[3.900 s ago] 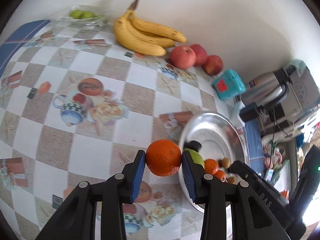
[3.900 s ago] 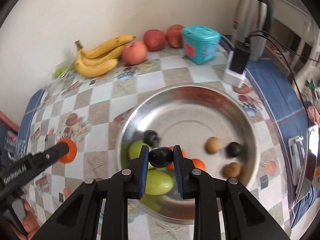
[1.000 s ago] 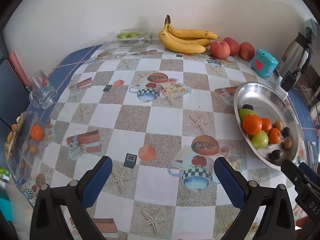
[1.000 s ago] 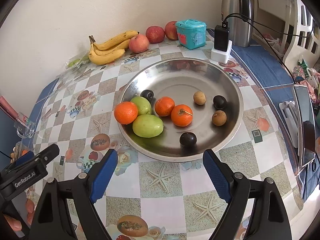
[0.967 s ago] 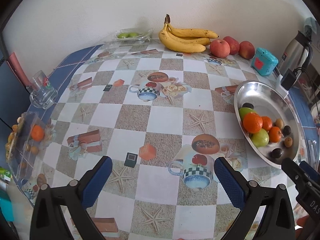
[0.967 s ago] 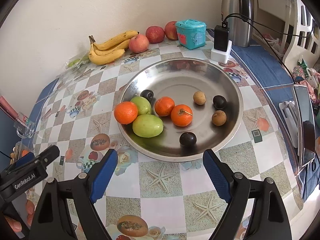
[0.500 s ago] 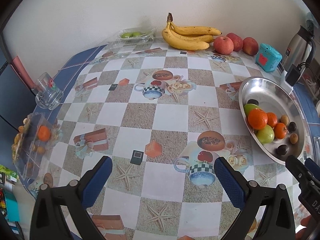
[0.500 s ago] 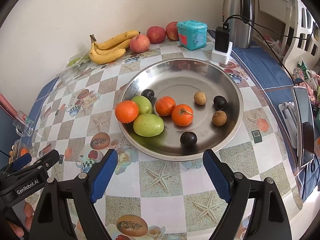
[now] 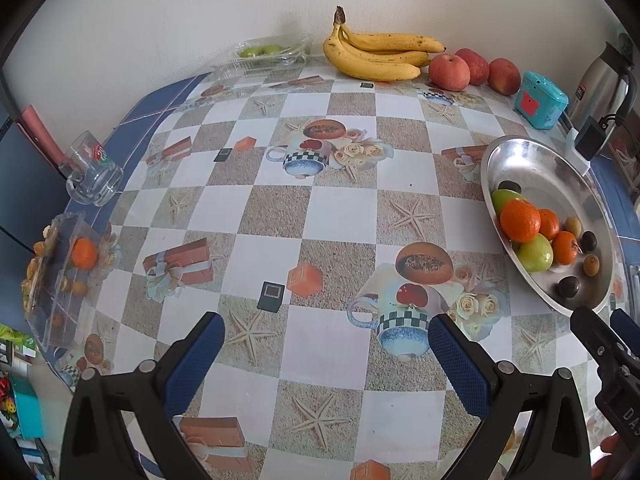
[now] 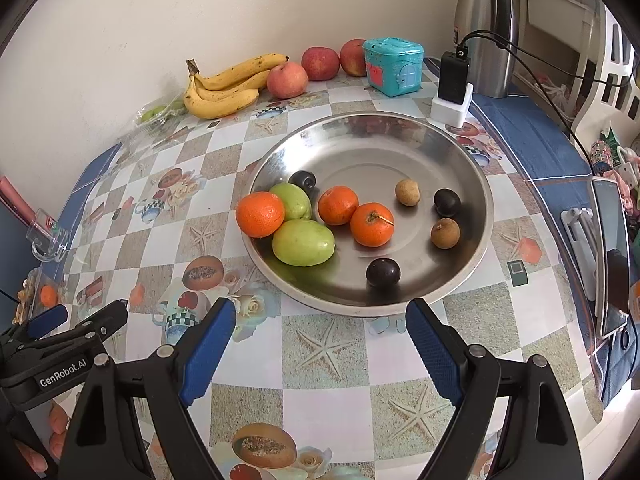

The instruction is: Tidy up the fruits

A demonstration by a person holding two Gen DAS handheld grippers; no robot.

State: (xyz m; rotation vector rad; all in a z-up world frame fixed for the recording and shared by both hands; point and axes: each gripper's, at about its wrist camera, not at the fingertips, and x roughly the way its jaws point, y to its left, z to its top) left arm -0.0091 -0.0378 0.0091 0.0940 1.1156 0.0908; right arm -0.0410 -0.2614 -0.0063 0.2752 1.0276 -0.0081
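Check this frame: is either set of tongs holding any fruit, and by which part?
Nothing is held. The left tongs and right tongs both stand open over bare tablecloth, with nothing between the pads.

Black hand-held gripper (image 10: 320, 334), blue ribbed pads (image 10: 206, 354)

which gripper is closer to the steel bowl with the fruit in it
Right. The right gripper hangs open just short of the steel bowl's near rim, facing it. The left gripper, also open, sits farther off over the checked tablecloth, bowl to its right.
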